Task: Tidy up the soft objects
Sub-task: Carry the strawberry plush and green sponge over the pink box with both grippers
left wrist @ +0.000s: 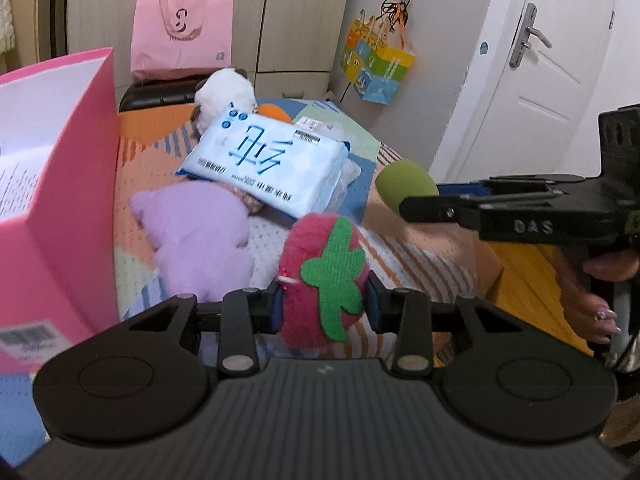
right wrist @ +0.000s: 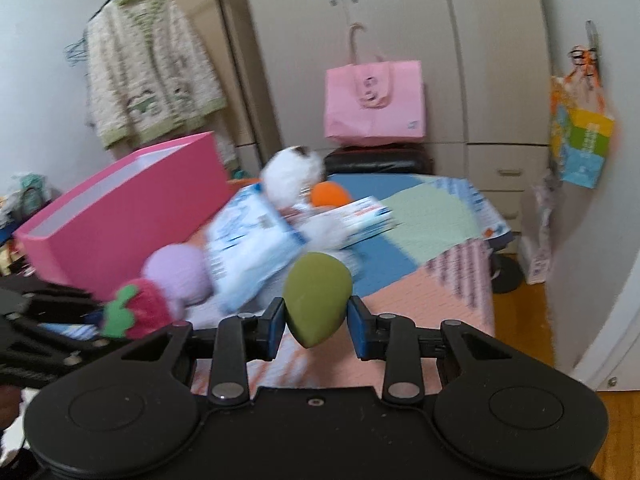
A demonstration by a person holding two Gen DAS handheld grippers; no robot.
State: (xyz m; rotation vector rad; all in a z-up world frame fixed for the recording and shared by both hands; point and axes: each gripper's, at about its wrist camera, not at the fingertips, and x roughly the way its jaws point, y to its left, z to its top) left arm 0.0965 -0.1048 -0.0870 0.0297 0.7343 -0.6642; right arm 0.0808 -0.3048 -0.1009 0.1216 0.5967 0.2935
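Strawberry plush (left wrist: 320, 280) between left jaws; sponge (right wrist: 317, 298) between right.

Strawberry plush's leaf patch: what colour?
Green, on the red strawberry plush in the left hand-held gripper; clearest in left wrist view.

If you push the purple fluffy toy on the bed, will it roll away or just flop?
Probably just flop. The purple plush toy looks fuzzy and lumpy, lying flat on the patterned bedspread, so it likely squashes and drags rather than rolls. It seems light for its size. The tissue pack leans over its edge, so that might slide too.
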